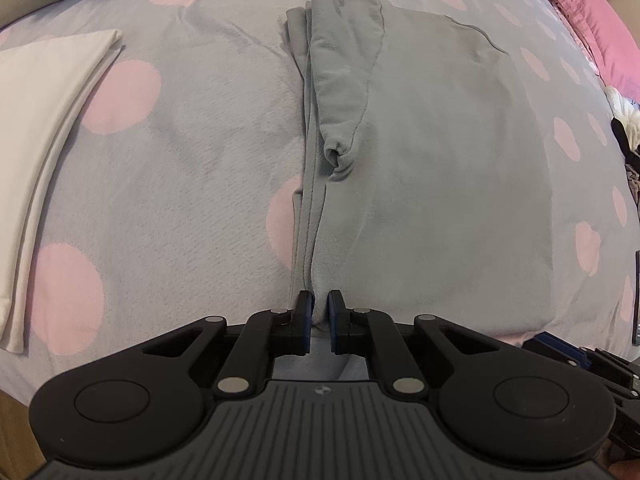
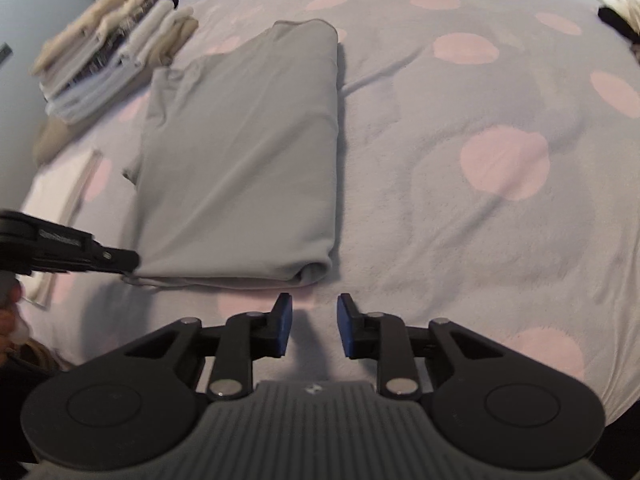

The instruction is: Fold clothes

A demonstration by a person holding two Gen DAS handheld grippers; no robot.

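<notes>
Am pinching garment (image 1: 420,168) corner at 6 o'clock with left gripper (image 1: 319,312). Right gripper (image 2: 314,312) hanging unclenched, holding nothing, near 5 o'clock corner. Am planning matching grip there, keeping edges level for 1 clean fold.

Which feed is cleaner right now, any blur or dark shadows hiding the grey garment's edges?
Left wrist view: sharp, with even soft light on the folded grey fabric garment; fisheye bending bows the spotted grey-and-pink bedspread. Right wrist view: softer, the stack of folded pale clothes smeared at left, a dark shadow along the garment's right edge.
</notes>
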